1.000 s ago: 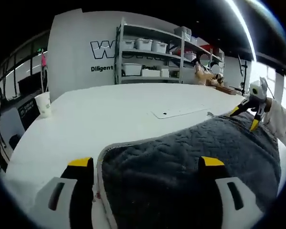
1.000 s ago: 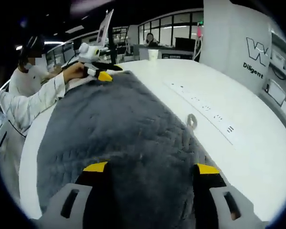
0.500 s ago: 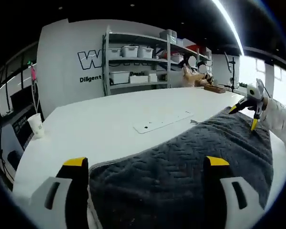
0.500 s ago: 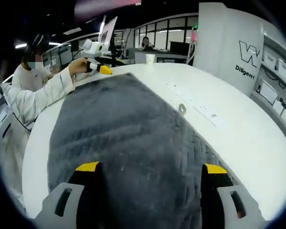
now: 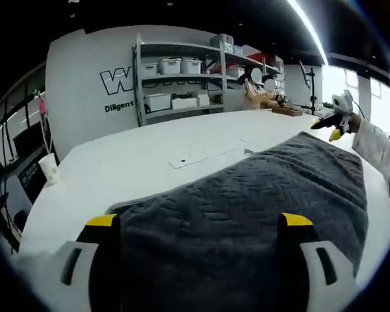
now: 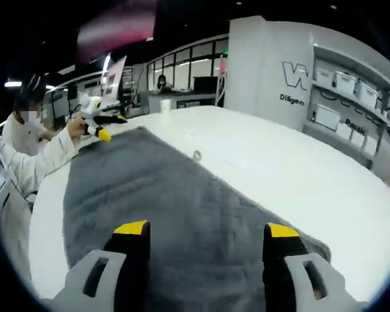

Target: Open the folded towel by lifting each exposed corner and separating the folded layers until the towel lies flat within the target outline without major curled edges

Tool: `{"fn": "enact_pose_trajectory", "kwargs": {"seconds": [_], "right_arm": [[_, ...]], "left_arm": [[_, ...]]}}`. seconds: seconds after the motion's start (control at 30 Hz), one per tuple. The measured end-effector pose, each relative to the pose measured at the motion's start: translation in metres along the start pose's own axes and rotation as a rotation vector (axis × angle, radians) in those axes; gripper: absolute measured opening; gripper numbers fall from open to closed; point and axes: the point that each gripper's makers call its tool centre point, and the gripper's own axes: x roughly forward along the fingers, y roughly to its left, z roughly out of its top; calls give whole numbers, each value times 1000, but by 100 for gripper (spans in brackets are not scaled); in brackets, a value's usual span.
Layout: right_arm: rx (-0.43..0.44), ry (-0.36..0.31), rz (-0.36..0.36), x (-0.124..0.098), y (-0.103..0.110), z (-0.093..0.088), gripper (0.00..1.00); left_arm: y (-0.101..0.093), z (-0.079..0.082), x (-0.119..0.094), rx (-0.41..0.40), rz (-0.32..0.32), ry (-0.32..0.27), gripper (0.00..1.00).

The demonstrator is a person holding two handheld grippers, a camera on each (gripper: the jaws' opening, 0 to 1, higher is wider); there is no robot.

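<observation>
Nearest, the left claw (image 5: 199,224) hangs spread over one end of the grey towel (image 5: 247,208), which lies opened out on the white surface (image 5: 149,156). At the towel's other end, the right claw (image 6: 205,229) is spread too. Beyond the towel stand a paper cup (image 5: 49,168) and storage shelves (image 5: 182,81).

A broad white counter (image 5: 149,153) fills the middle of the left gripper view and runs from the centre to the right edge of the right gripper view (image 6: 299,175); a dark grey towel (image 5: 247,201) with a herringbone weave lies spread on it, reaching from the lower frame toward the upper right in the left gripper view, and toward the upper left in the right gripper view (image 6: 149,195); a paper cup (image 5: 48,168) stands near the counter's left edge; a flat white strip (image 5: 205,153) lies on the surface just beyond the towel; a small loop (image 6: 197,155) rests beside the towel's edge.
</observation>
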Motion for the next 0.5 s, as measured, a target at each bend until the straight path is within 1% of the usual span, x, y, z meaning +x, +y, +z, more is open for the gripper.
{"fn": "enact_pose_trajectory", "kwargs": {"seconds": [0.03, 0.07, 0.1, 0.13, 0.17, 0.23, 0.27, 0.3, 0.33, 0.4, 0.43, 0.5], "right_arm": [[7, -4, -15, -1, -4, 0, 67], [16, 0, -70, -6, -22, -3, 67], [12, -4, -80, -7, -25, -3, 67], [15, -16, -104, -9, -33, -3, 65], [42, -30, -135, -10, -43, -3, 62], [50, -43, -190, -12, -60, -3, 55], [54, -44, -213, -12, -67, -4, 51], [58, -40, -245, -13, -79, -6, 48], [67, -33, -269, -13, -87, -9, 45], [78, -5, -296, -10, -101, -15, 44], [75, 46, -330, -9, -110, -24, 44], [69, 85, -376, -6, -124, -32, 43]], "left_arm": [[0, 0, 0, 0, 0, -1, 99], [-1, -1, -3, -7, 6, -8, 99], [-1, -1, -3, -10, 9, -12, 99], [-1, -1, -5, -12, 10, -15, 99], [-2, -1, -7, -12, 11, -17, 99], [-1, -1, -8, -6, 21, -14, 99], [-1, 0, -8, -2, 21, -14, 99], [-1, 0, -9, -3, 20, -14, 99], [-4, 0, -9, -11, 13, -20, 99], [-9, -3, -9, -37, -9, -15, 99], [-9, -2, -8, -63, -8, -34, 99], [-13, -10, -6, -70, -22, 5, 99]]}}
